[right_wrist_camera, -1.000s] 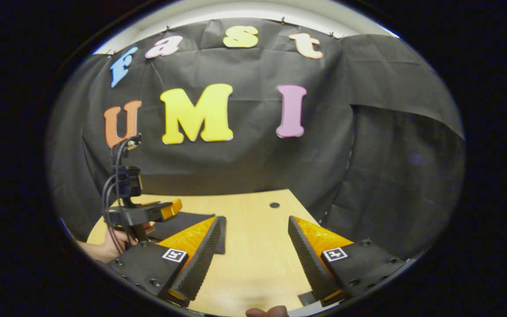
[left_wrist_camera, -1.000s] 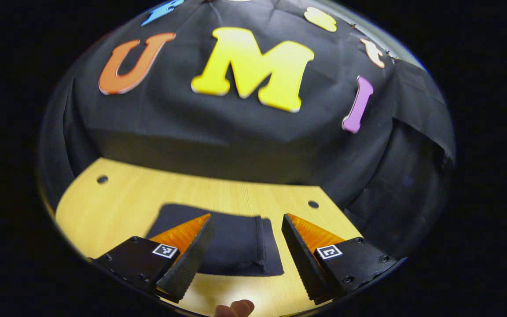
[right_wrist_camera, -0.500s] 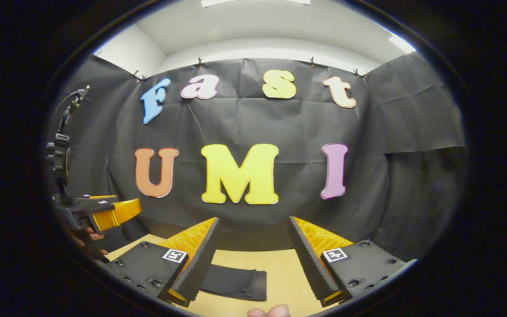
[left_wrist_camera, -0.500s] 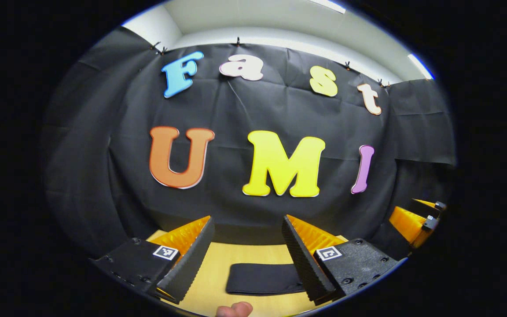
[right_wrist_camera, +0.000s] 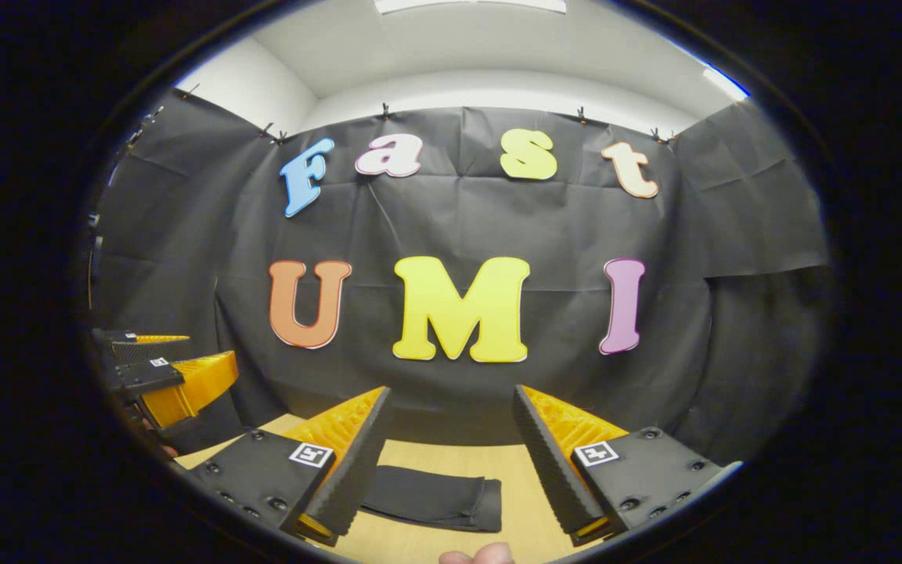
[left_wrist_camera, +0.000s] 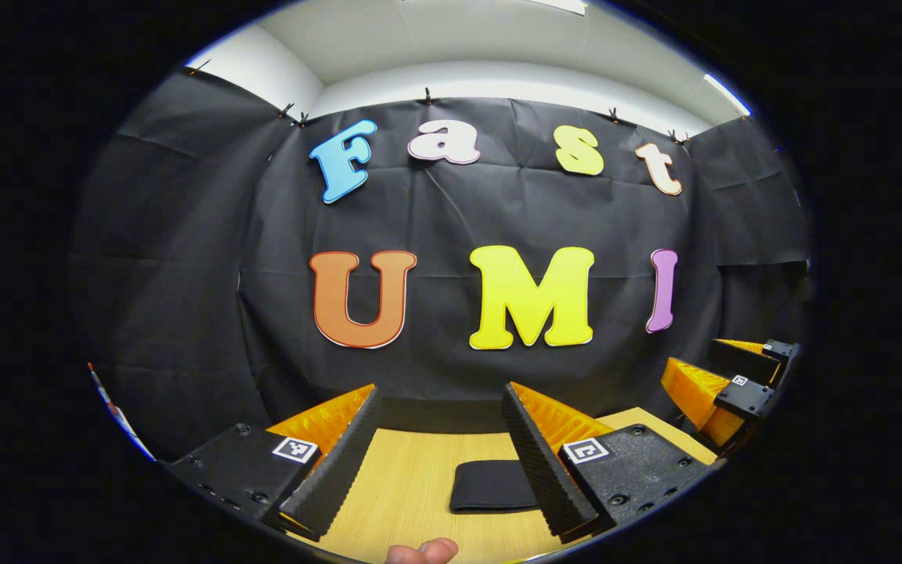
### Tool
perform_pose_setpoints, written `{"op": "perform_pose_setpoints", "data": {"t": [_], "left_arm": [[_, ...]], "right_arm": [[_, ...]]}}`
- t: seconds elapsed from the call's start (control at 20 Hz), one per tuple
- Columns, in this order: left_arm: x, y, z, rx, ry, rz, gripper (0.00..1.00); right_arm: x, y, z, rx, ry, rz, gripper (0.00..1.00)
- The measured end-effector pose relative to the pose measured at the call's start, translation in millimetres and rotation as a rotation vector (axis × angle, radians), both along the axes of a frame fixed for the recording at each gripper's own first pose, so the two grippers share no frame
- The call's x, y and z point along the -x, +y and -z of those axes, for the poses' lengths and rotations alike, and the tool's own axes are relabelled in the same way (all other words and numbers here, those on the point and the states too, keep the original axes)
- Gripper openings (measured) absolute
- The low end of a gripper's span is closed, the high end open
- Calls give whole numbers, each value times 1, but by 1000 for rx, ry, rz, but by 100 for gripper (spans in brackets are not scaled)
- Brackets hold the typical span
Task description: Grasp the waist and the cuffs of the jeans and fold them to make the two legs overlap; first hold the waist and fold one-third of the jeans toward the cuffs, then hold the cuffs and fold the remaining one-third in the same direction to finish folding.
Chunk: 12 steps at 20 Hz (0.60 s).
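Claws (left_wrist_camera: 439, 442) (right_wrist_camera: 451, 450) level, agape above jeans (right_wrist_camera: 431, 497).

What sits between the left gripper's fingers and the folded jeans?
Just bare wooden table, in the left gripper view: the left gripper hangs open, short of the folded jeans.

The jeans (left_wrist_camera: 490, 486), dark and nearly black, are seen folded into a compact, flat rectangular bundle lying on the light wooden bench (left_wrist_camera: 412, 478). In the right gripper view the jeans (right_wrist_camera: 431, 497) are shown with a stitched hem along the right-hand end.
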<state>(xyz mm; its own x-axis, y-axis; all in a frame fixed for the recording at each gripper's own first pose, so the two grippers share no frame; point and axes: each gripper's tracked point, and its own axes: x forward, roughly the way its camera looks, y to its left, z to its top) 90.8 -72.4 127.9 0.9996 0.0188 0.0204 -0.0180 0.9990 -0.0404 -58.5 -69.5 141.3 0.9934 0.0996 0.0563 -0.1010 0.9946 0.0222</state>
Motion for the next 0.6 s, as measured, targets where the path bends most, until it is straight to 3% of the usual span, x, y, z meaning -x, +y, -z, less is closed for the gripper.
{"op": "perform_pose_setpoints", "data": {"t": [0.5,0.6], "left_arm": [[-2,-16,7,43,15,55,98],[-6,-17,7,46,13,52,98]], "right_arm": [[-1,-15,0,-7,7,46,98],[-3,-16,2,-7,11,47,94]]}}
